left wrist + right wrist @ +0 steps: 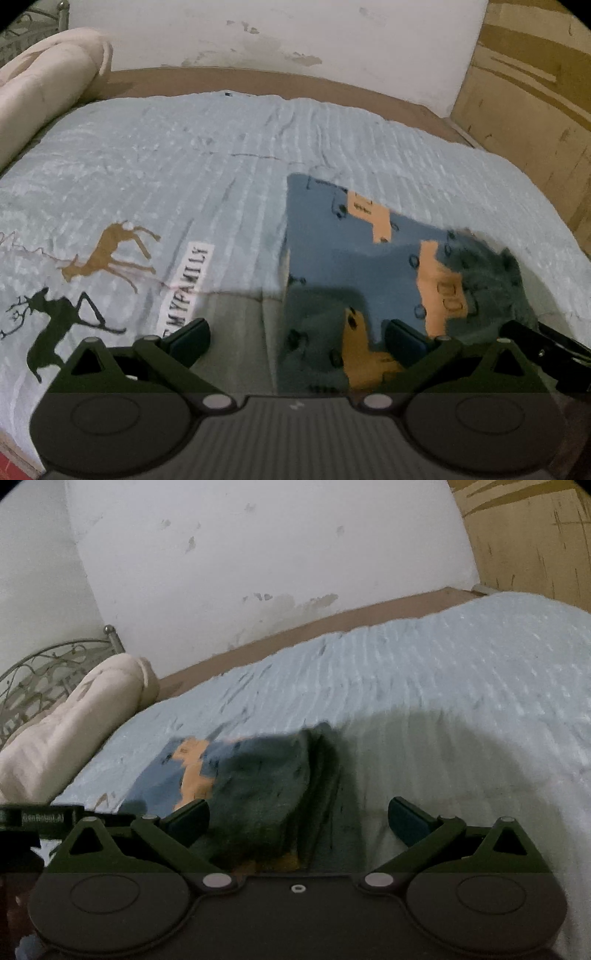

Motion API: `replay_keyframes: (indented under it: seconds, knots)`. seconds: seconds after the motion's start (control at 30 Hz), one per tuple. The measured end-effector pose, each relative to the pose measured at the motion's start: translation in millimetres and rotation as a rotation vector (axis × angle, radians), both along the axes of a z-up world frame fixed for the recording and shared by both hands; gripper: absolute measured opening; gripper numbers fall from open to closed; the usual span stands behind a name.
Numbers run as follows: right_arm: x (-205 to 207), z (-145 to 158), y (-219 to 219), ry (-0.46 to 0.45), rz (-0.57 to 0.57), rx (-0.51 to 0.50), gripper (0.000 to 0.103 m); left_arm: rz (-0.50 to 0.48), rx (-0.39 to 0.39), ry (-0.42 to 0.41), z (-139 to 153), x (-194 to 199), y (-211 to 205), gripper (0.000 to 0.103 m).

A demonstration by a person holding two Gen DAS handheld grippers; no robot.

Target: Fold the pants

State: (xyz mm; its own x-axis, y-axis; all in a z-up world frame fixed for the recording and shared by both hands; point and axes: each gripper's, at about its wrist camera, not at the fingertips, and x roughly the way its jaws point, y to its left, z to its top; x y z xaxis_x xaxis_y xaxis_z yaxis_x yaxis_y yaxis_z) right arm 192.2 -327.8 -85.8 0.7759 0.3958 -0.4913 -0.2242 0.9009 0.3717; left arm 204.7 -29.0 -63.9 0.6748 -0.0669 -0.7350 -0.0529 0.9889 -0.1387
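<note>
The pants (354,251) are blue with orange patches and small dark prints, lying folded in a flat stack on the light blue bed cover. In the right wrist view the same pants (255,786) show as a layered bundle with stacked edges on its right side. My left gripper (297,339) is open just above the near left part of the bundle, with nothing between its fingers. My right gripper (299,821) is open too, hovering over the near edge of the stack. The right gripper's body (546,343) pokes into the left wrist view at the right.
The light blue bed cover (166,166) has deer prints (110,254) and a text label at the left. A rolled cream blanket (40,88) lies at the head, by a metal headboard (44,672). A white wall (258,554) and cardboard (528,92) bound the bed.
</note>
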Motion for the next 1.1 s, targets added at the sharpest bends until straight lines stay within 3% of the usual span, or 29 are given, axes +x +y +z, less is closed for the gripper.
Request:
replay_keyframes:
  seconds: [0.93,1.1]
  knots:
    - [-8.1,-10.1,3.3,-0.015,0.011,-0.020,0.102,-0.017,0.012,-0.001,-3.2,-1.0,-0.1,0.102]
    - [2.6,-0.5,-6.9,0.022,0.004,0.117,0.102,-0.043,-0.015,-0.018,0.1,5.7,2.6,0.102]
